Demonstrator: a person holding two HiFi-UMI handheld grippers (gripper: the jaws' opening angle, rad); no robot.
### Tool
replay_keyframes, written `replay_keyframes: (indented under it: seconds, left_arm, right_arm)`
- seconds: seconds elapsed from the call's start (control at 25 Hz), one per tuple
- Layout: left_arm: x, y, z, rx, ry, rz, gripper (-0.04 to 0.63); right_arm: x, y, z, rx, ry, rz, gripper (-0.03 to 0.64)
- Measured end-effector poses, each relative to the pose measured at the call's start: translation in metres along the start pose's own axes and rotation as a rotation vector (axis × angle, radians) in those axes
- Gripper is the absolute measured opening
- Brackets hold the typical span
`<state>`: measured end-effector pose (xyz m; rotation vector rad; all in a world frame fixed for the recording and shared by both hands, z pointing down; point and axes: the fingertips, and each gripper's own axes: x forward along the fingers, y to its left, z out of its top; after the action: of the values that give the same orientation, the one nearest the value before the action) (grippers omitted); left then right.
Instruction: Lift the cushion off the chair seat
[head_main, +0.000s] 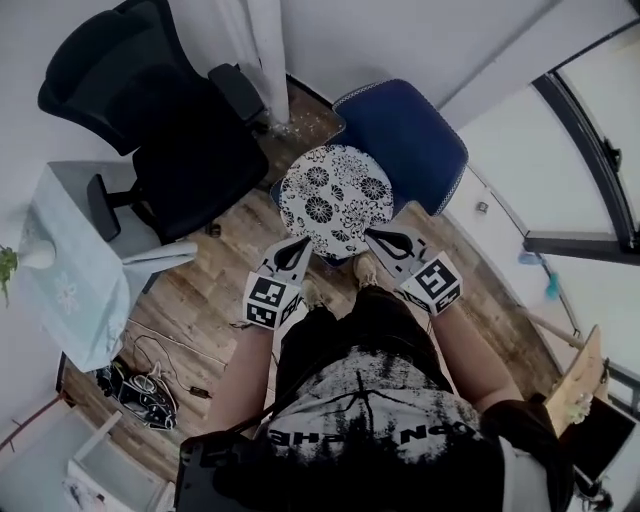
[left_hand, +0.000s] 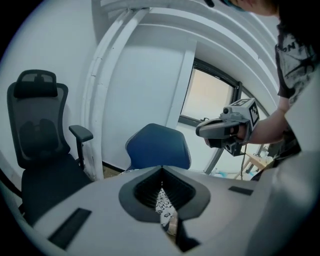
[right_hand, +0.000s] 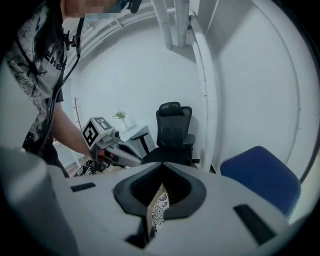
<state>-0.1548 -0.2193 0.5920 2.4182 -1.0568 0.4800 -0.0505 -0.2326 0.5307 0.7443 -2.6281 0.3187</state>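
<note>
A round white cushion with black flowers (head_main: 333, 198) lies on the seat of a blue chair (head_main: 410, 135). My left gripper (head_main: 300, 245) hovers at the cushion's near left rim and my right gripper (head_main: 378, 237) at its near right rim; I cannot tell whether either touches it. Both point toward the cushion with jaws shut and nothing held. In the left gripper view a strip of the floral cushion (left_hand: 162, 205) shows through the narrow slit, under the blue chair back (left_hand: 159, 147). The right gripper view shows a similar strip of the cushion (right_hand: 159, 207).
A black office chair (head_main: 170, 130) stands left of the blue chair. A small table with a pale cloth (head_main: 70, 260) is at the far left, with cables on the wooden floor (head_main: 140, 385). White pipes (head_main: 268, 60) rise behind, and a window frame (head_main: 590, 150) runs along the right.
</note>
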Motion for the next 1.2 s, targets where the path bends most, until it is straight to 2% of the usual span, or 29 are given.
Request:
replay_keyframes:
  seconds: [0.2,0.32,0.52,0.76,0.92,1.08,1.2]
  left_arm:
    - [0.021,0.021,-0.033,-0.080,0.050,0.102,0.014]
    - [0.037,0.041,-0.062,-0.152,0.085,0.155,0.015]
    - [0.064,0.073,-0.119,-0.288,0.156,0.211,0.017]
    - [0.085,0.110,-0.168,-0.382,0.198,0.278,0.022]
    - [0.102,0.128,-0.199,-0.452,0.223,0.291,0.115]
    - [0.120,0.149,-0.232,-0.500,0.265,0.319,0.158]
    - [0.130,0.168,-0.253,-0.570,0.272,0.338,0.180]
  right_arm:
    - [0.011,-0.012,-0.017,-0.039,0.043,0.086,0.017]
    - [0.018,-0.016,-0.021,-0.046,0.058,0.137,0.017]
    - [0.028,-0.016,-0.030,-0.103,0.104,0.237,0.017]
    - [0.058,-0.020,-0.053,-0.144,0.132,0.291,0.017]
    - [0.078,-0.019,-0.064,-0.144,0.123,0.322,0.017]
    - [0.094,-0.023,-0.077,-0.131,0.116,0.338,0.017]
    - [0.103,-0.024,-0.087,-0.113,0.116,0.344,0.017]
